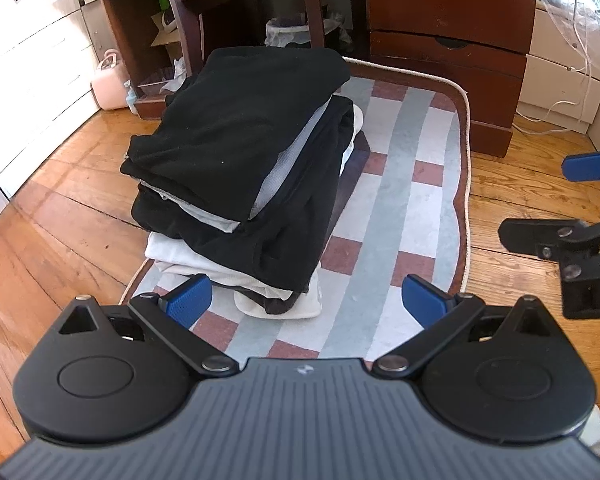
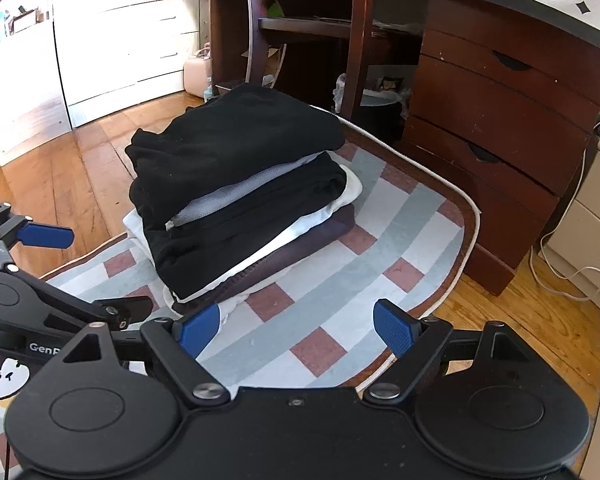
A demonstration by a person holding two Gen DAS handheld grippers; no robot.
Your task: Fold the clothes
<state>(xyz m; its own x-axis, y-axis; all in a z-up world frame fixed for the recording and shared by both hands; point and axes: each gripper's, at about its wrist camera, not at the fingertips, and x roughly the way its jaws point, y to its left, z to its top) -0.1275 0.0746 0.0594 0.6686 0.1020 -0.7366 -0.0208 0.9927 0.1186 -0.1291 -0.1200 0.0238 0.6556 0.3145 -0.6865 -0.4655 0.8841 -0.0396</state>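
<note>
A stack of folded clothes (image 1: 240,168), black, grey and white layers, sits on a checked rug (image 1: 404,184). It also shows in the right wrist view (image 2: 240,184) on the rug (image 2: 340,280). My left gripper (image 1: 308,300) is open and empty, just in front of the stack's near edge. My right gripper (image 2: 296,330) is open and empty, a little short of the stack's near corner. The right gripper shows at the right edge of the left wrist view (image 1: 572,200), and the left gripper at the left edge of the right wrist view (image 2: 60,272).
A dark wooden desk with drawers (image 2: 500,128) stands behind the rug, with a chair (image 2: 300,24) and a lined bin (image 1: 296,32) under it. A pink container (image 1: 108,84) and white cabinets (image 2: 120,40) are at the left. White cables (image 2: 572,272) lie on the wooden floor at the right.
</note>
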